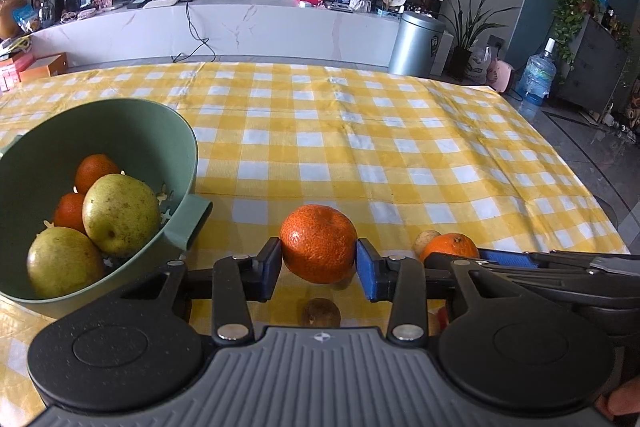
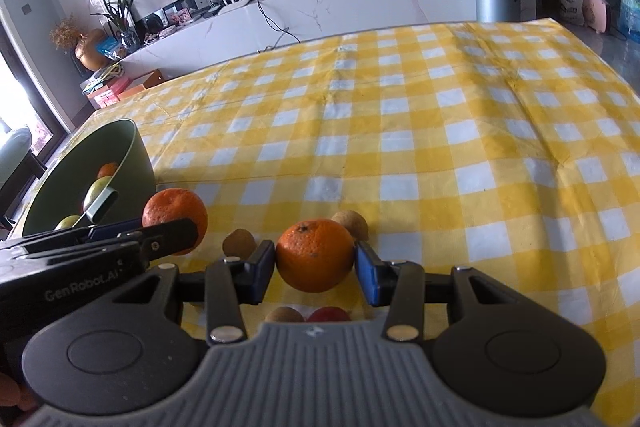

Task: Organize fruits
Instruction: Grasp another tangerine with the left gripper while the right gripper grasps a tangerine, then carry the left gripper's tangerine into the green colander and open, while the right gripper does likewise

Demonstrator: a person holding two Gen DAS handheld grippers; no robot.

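Gripping one orange each: left gripper (image 1: 319, 261) closed on an orange (image 1: 318, 243) lifted off the checked tablecloth (image 1: 400, 147); right gripper (image 2: 315, 261) closed on a second orange (image 2: 315, 254). Green bowl (image 1: 176, 147) at left, holding pears (image 1: 120, 213) and oranges. Small brown fruits (image 2: 239, 242) near.
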